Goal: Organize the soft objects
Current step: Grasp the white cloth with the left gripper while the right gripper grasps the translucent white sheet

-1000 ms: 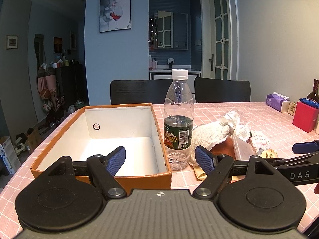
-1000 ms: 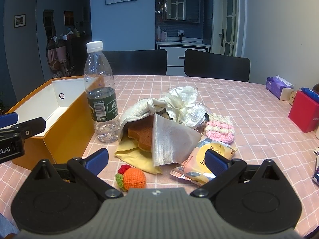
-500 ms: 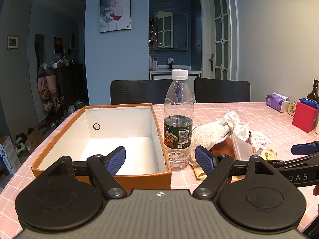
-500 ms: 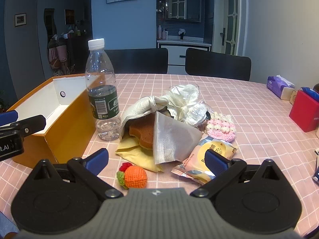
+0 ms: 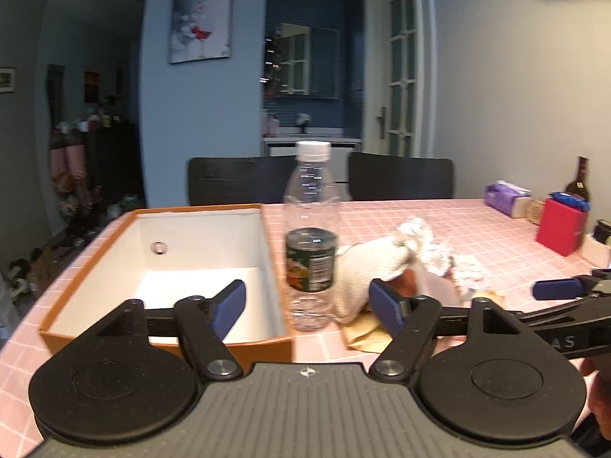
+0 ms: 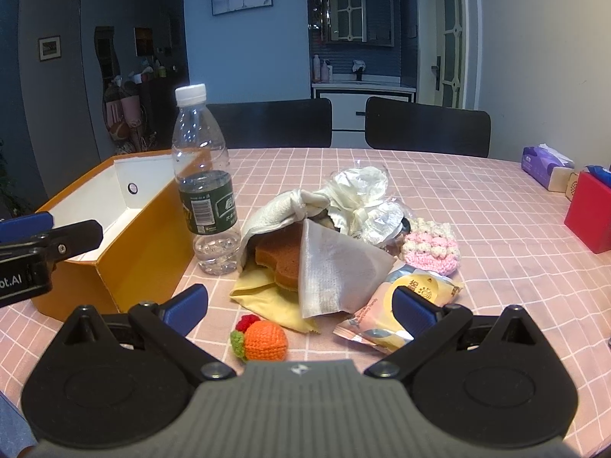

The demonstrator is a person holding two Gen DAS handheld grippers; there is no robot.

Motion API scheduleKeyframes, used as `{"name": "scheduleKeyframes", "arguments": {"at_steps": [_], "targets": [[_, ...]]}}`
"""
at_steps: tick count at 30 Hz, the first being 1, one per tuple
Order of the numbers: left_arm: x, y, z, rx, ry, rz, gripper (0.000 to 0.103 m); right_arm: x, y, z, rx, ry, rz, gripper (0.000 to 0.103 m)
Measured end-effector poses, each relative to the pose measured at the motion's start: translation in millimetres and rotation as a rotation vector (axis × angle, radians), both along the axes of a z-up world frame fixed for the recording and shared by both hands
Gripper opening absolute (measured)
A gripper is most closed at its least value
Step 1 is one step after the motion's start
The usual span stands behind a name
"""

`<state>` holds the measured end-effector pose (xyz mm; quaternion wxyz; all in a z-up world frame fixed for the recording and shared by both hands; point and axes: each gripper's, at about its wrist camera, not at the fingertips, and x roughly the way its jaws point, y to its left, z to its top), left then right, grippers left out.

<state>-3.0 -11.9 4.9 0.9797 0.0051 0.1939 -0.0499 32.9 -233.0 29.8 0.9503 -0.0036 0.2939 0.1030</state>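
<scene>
Your left gripper (image 5: pixel 307 301) was closing on nothing before the bottle (image 5: pixel 311 236); your right gripper (image 6: pixel 299 303) stood open, empty, above the bench (image 6: pixel 496 236).

The left wrist view is motion-blurred. A white cloth (image 6: pixel 275 210) and paper napkin (image 6: pixel 336 263) cover most of a brown sponge (image 6: pixel 278 257); the bottle label (image 5: pixel 311 259) is unreadable.

Bottle (image 6: pixel 202 183) blocks box (image 6: pixel 145 236) side (top open).
</scene>
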Motion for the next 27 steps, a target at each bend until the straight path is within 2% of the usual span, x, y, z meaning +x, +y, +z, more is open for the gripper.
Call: {"name": "scheduleKeyframes", "arguments": {"at_steps": [3, 5, 7, 9, 11, 14, 15, 19, 23, 27], "targets": [[4, -13, 2, -0.006, 0.006, -0.080, 0.074, 4, -10, -1, -0.010, 0.000, -0.015, 0.099], [8, -23, 1, -0.003, 0.017, -0.121, 0.067, 8, -18, -4, -0.018, 0.010, -0.028, 0.093], [14, -32, -1, 0.000, 0.033, -0.167, 0.062, 13, -26, -8, -0.018, 0.025, -0.046, 0.092], [24, -43, -5, 0.026, 0.054, -0.209, 0.061, 20, -33, -11, -0.014, 0.039, -0.062, 0.092], [34, -56, -10, 0.084, 0.060, -0.234, 0.061, 29, -40, -15, 0.003, 0.052, -0.074, 0.092], [55, -77, -22, 0.215, 0.068, -0.247, 0.058, 46, -46, -20, 0.059, 0.087, -0.067, 0.077], [65, -82, -27, 0.250, 0.081, -0.250, 0.058, 51, -47, -21, 0.089, 0.098, -0.062, 0.077], [92, -90, -43, 0.303, 0.126, -0.235, 0.057, 72, -47, -27, 0.165, 0.126, -0.036, 0.076], [106, -90, -50, 0.311, 0.125, -0.211, 0.058, 87, -37, -33, 0.134, 0.127, 0.001, 0.076], [95, -90, -48, 0.392, 0.114, -0.207, 0.058, 98, -35, -42, 0.143, 0.147, 0.014, 0.076]]}}
